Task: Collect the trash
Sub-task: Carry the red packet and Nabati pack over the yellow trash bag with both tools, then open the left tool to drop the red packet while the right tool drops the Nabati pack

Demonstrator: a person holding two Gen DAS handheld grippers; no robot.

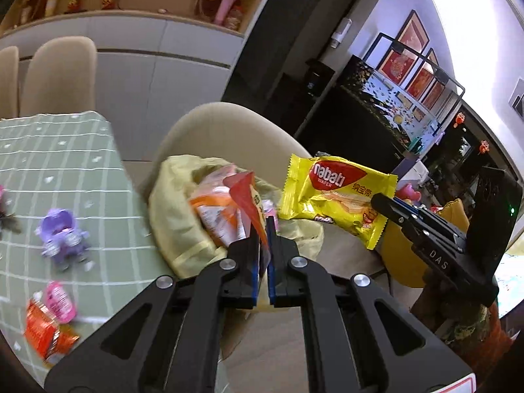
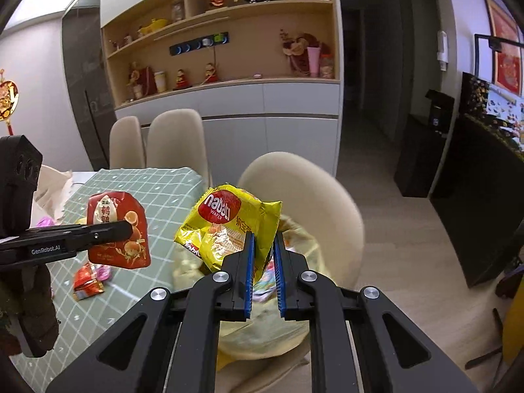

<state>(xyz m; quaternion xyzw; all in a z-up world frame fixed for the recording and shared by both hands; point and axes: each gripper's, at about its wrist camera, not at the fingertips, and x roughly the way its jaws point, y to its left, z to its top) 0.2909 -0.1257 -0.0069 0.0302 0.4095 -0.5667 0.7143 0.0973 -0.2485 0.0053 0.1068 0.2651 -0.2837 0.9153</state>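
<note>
L tongs (image 1: 263, 229) clamped on red wrapper (image 2: 118, 229), R tongs (image 2: 263, 245) on yellow wafer pack (image 2: 229, 226).

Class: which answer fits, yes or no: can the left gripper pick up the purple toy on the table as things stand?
Probably not. The left gripper is already shut on a red wrapper and points at the yellow bag; the purple toy lies uncovered off to one side on the table.

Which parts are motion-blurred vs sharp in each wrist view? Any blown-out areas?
Left wrist: purple toy and table wrappers smeared, yellow Nabati wafer packet sharp, window top right blown out. Right wrist: yellow trash bag and beige chair blurred, red snack packet crisp; no blown-out areas.
</note>
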